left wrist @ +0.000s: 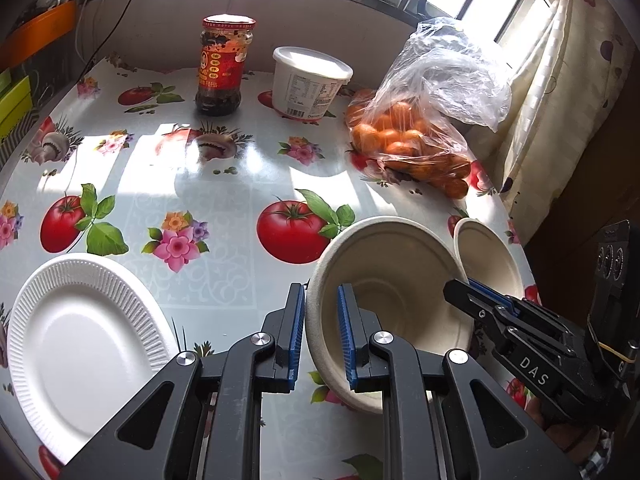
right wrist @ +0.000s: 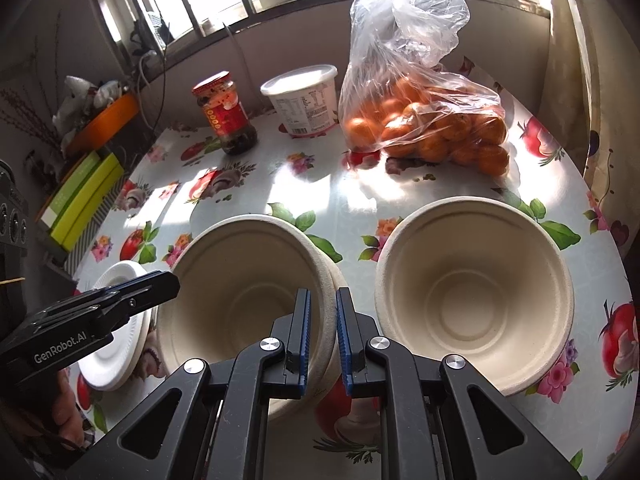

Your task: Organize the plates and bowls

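1. Beige pulp makes up both bowls on my table: the near bowl (left wrist: 394, 300) sits between my two tongs, and the second bowl (right wrist: 476, 296) stands just beside it, toward the table's right edge.
2. My left tongs (left wrist: 319, 332) are clamped on the near bowl's left rim, one blue pad (left wrist: 297, 332) outside the wall and the other inside.
3. My right tongs (right wrist: 323, 334) pinch the same bowl's right rim, again with one pad on each side of the wall.
4. From the right wrist view the near bowl looks like more than one bowl nested together, though I cannot tell how many.
5. On the left, a white ribbed plate (left wrist: 80, 344) lies flat on the flowered tablecloth (left wrist: 216, 208), apart from the bowls.
6. Farther back I see a red-labelled sauce jar (left wrist: 222, 66), a white lidded tub (left wrist: 310, 82) beside it, and a clear bag of oranges (right wrist: 424, 120) to the right, all well apart from the bowls.
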A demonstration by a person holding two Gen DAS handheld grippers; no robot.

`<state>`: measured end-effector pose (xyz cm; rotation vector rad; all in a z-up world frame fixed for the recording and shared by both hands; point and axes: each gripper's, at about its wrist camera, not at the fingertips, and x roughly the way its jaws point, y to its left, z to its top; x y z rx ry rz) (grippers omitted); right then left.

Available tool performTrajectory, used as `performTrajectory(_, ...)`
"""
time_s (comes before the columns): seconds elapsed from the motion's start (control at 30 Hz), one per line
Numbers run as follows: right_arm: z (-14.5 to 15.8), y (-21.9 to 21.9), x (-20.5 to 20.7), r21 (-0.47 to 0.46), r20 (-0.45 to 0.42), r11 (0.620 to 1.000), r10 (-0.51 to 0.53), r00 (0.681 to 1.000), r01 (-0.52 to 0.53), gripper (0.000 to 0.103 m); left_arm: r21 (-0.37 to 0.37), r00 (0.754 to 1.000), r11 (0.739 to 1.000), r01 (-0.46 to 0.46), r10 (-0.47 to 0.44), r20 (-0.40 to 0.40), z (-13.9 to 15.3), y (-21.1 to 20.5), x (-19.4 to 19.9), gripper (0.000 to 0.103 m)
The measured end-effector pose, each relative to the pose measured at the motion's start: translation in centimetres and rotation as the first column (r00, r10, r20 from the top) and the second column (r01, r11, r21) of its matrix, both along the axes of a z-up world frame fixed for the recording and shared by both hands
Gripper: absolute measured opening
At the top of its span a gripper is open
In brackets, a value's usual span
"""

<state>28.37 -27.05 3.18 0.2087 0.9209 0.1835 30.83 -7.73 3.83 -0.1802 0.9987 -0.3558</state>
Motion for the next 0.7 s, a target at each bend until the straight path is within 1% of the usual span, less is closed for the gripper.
performTrajectory(0.7,-0.21,-0.41,-0.21,0.0,0.0,1.0,-0.011,1.0,0.011,0.014,-0.001,1.0,1.0,-0.009,0.009,-0.004,-0.14,0.03,0.03,0.018)
